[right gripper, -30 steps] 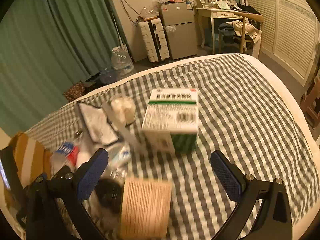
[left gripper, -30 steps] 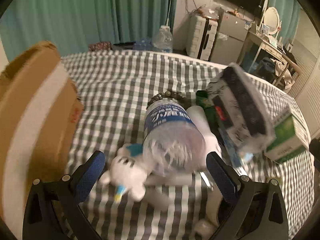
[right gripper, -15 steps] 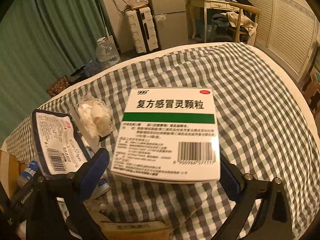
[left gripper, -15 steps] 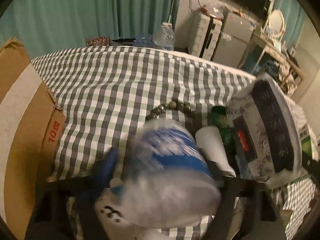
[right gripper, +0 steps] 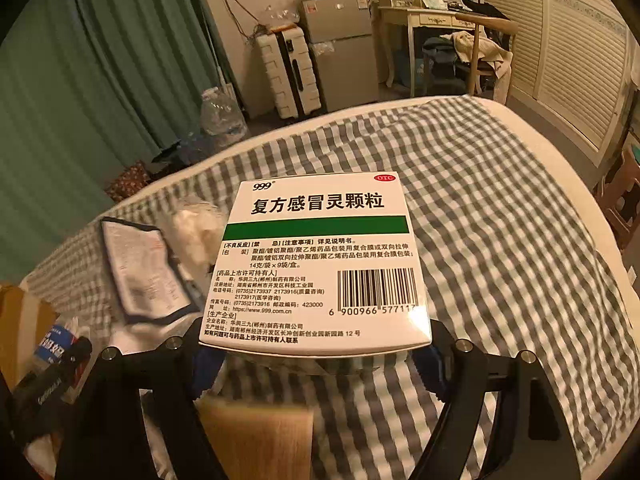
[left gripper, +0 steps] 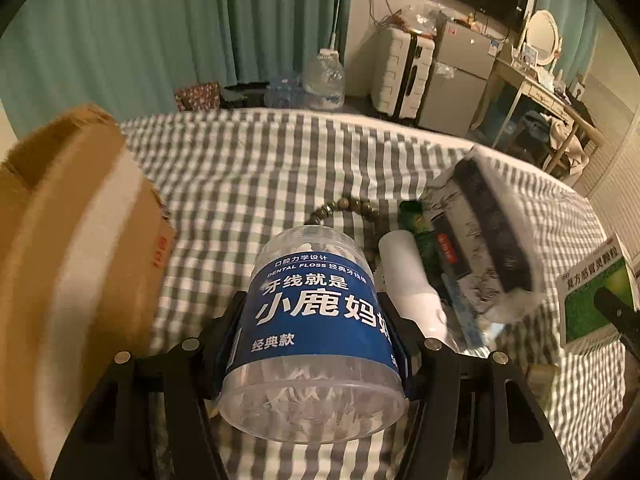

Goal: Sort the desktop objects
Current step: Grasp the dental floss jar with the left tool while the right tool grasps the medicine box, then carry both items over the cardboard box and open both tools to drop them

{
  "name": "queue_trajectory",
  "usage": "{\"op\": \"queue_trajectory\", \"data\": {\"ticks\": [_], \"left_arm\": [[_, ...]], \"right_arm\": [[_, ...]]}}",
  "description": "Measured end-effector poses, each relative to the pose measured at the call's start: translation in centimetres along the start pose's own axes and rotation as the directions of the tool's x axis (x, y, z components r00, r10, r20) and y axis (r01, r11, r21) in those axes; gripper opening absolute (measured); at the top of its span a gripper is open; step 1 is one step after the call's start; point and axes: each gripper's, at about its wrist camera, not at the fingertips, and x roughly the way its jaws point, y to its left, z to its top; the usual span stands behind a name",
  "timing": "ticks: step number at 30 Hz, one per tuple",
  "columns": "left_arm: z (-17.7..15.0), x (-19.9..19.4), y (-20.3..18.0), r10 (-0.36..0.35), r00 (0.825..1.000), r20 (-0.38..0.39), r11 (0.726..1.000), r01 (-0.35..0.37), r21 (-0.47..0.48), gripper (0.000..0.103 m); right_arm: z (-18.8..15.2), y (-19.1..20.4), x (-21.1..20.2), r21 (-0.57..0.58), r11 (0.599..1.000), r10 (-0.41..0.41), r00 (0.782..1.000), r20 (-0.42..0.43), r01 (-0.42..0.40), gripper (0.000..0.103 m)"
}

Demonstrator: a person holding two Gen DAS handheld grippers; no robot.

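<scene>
Left tongs pinch the dental floss jar at its blue label, lifted clear of the checked bed, so carry it level toward the cardboard box. Right tongs are closing around the medicine box; its lower edges hide the pads, so contact looks likely but unconfirmed — settle that grip squarely before lifting.

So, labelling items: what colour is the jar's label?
Blue with white text, left wrist view.

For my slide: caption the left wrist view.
Left gripper grips a dental floss jar above the checked cloth.
</scene>
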Motion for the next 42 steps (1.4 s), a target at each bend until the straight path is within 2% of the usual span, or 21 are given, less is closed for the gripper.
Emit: {"op": "queue_trajectory", "data": {"ticks": [4,9,14,17,20,23,25,26,28,32,37,39,42], "left_arm": [[1.2,-4.1,0.8,-0.001,0.999,0.053,1.0,0.002,-0.005,0.063],[2.4,-10.1,2.6,-0.013,0.99,0.143,0.999,0.017,-0.03,0.063],[3.7,-15.6,5.8,-0.021,0.976,0.218,0.998,0.034,-0.054,0.063],[4.1,-18.7,8.3,0.008,0.963,0.268,0.998,0.006,-0.054,0.063],[4.2,-21.1,11.5,0.011,0.956,0.295,0.997,0.012,-0.075,0.063],[3.8,-22.4,14.9,0.044,0.949,0.311,0.995,-0.013,-0.103,0.063],[3.7,-22.0,17.4,0.077,0.952,0.297,0.991,-0.041,-0.124,0.063],[3.6,-21.8,18.3,0.081,0.954,0.288,0.99,-0.044,-0.13,0.063],[3.1,-20.3,20.4,0.078,0.964,0.254,0.99,-0.044,-0.135,0.063],[2.0,-17.5,23.2,0.092,0.97,0.224,0.99,-0.063,-0.13,0.063],[1.2,-13.8,25.3,0.058,0.984,0.171,0.989,-0.033,-0.145,0.063],[1.1,-12.7,25.7,0.024,0.985,0.17,0.99,0.001,-0.143,0.063],[0.7,-11.5,26.1,0.015,0.989,0.146,0.99,0.005,-0.138,0.066]], "right_arm": [[-0.8,0.1,-4.0,0.015,0.999,0.044,0.999,0.025,-0.045,0.078],[-1.1,2.6,-10.4,-0.028,0.994,0.104,0.99,0.092,-0.102,0.078],[-1.8,8.1,-16.9,-0.149,0.971,0.205,0.97,0.133,-0.185,0.078],[-2.5,12.3,-20.2,-0.226,0.946,0.269,0.951,0.153,-0.231,0.078],[-3.0,16.5,-22.2,-0.277,0.916,0.338,0.929,0.148,-0.289,0.078],[-3.5,20.2,-23.1,-0.316,0.887,0.392,0.911,0.127,-0.337,0.078],[-4.1,22.6,-23.0,-0.34,0.87,0.414,0.903,0.11,-0.358,0.078],[-4.5,24.6,-22.7,-0.356,0.854,0.435,0.896,0.085,-0.381,0.078],[-5.0,26.3,-22.0,-0.361,0.836,0.46,0.886,0.049,-0.414,0.078],[-6.6,31.6,-18.3,-0.402,0.802,0.464,0.885,-0.048,-0.442,0.078],[-8.1,36.1,-12.9,-0.389,0.774,0.474,0.865,-0.165,-0.499,0.078],[-8.4,36.9,-11.5,-0.376,0.769,0.482,0.856,-0.188,-0.516,0.078],[-8.2,38.9,-9.3,-0.36,0.761,0.498,0.842,-0.209,-0.54,0.079]]}}
